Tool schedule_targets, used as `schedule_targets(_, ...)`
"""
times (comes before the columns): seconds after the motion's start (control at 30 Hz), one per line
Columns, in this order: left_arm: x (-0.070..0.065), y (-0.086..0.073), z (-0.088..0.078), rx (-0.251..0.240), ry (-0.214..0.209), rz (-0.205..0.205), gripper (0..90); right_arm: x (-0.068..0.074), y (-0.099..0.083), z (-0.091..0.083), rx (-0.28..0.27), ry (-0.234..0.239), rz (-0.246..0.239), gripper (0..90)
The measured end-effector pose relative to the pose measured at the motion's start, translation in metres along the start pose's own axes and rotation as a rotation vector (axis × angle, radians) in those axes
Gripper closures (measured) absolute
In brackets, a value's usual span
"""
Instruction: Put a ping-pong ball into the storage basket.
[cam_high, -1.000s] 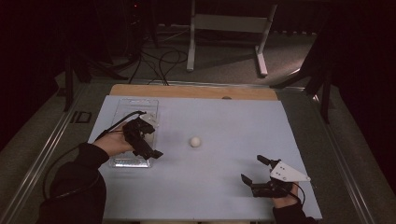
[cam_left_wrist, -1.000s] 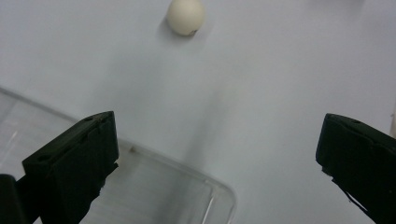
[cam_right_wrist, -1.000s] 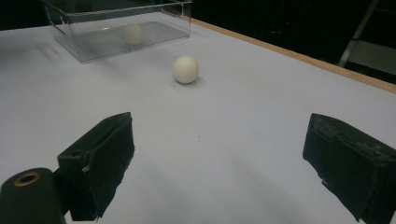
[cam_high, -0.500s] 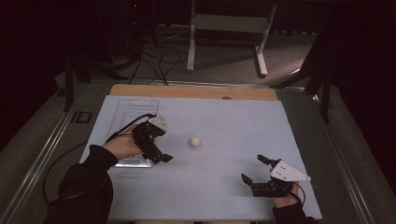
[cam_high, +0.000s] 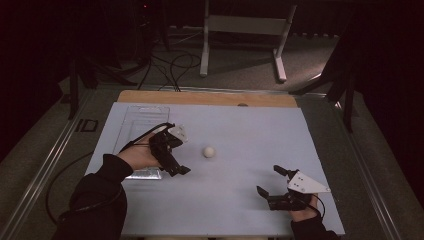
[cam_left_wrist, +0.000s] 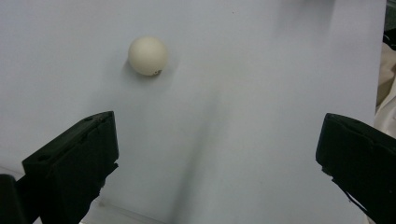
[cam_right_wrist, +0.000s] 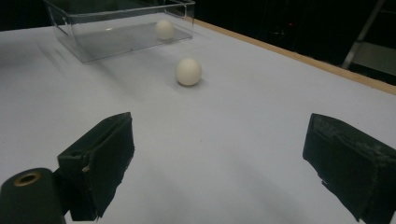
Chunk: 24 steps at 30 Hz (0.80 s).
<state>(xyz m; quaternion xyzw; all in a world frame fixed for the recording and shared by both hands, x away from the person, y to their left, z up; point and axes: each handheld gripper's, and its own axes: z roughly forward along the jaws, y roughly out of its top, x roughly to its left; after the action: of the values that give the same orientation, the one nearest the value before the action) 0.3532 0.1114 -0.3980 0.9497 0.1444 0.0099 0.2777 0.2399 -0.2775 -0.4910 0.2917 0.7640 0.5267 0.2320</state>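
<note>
White ball (cam_high: 209, 151) rests on the tabletop (cam_high: 240, 130), just beside the left hand-held gripper (cam_high: 176, 169), untouched. Both hand-held grippers, including the right (cam_high: 272, 183), have jaws spread apart.

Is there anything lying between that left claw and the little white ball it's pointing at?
Nothing visible. The left gripper has its jaws wide open, and only bare light-blue table lies between them and the white ball. The clear box sits off behind the hand, not in the path.
</note>
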Motion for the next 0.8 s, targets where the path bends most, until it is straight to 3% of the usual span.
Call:
schedule_targets(0.47,-0.001,0.013,0.002,0.014,-0.011,0.039,0.1,0.000,-0.001,-0.001,0.002,-0.003,0.003,8.8)
schedule_targets(0.8,0.004,0.023,0.006,0.029,-0.008,0.043,0.2,0.000,-0.001,-0.001,0.000,0.001,0.003,8.8)
